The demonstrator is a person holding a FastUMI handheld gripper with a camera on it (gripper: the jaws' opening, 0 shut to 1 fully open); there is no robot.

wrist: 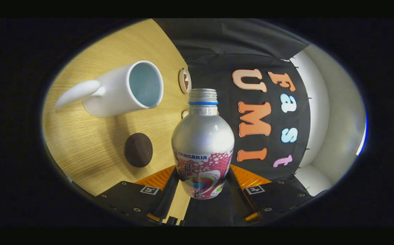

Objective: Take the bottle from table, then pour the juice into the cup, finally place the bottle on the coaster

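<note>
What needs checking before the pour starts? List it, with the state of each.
1. Bottle held between both fingers of the gripper: ok.
2. Bottle cap off, neck open: ok.
3. Cup mouth unobstructed: ok.
4. Bottle neck over the cup: not ok, the cup sits off to the side.
5. Coaster free on the table: ok.
6. Juice level in the bottle: cannot tell.

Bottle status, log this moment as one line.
gripper: shut on bottle | bottle: capless, tilted | cup: beyond, looks empty | coaster: bare
</note>
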